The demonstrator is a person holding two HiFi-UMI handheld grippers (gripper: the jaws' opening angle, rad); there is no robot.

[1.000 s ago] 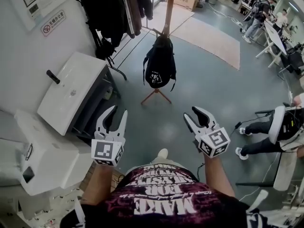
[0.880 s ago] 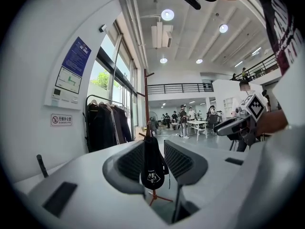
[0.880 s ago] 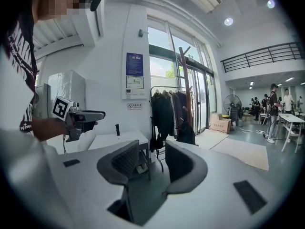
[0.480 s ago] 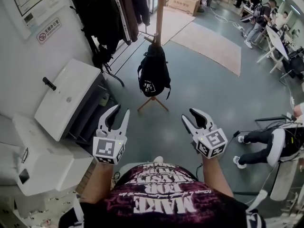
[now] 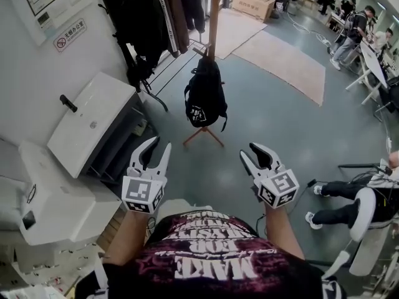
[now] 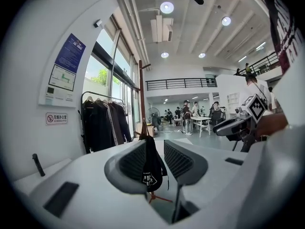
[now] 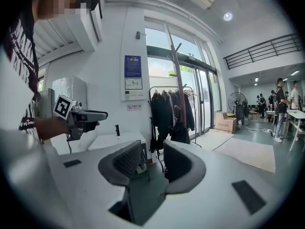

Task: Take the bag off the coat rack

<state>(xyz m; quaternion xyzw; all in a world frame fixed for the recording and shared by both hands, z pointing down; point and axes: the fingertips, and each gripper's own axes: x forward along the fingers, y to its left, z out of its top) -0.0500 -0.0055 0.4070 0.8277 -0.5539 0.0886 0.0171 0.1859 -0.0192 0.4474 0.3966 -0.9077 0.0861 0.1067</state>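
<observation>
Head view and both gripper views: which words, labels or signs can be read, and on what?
"MAKE", upside down, on the person's shirt; the lines above it are unclear.
Wall sign: Chinese characters, too small to read.
Blue poster: too small.
Bag logo: blurred.
Cardboard box print: blurred.

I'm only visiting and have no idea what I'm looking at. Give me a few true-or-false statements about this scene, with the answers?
1. The black bag hangs on the wooden coat rack. True.
2. The right gripper is clamped on the bag. False: its jaws stand apart with nothing between them, though they have just been closing a little; the bag hangs untouched farther ahead.
3. Dark coats hang beside the coat rack. True.
4. The left gripper holds a coat. False: it is open and empty.
</observation>
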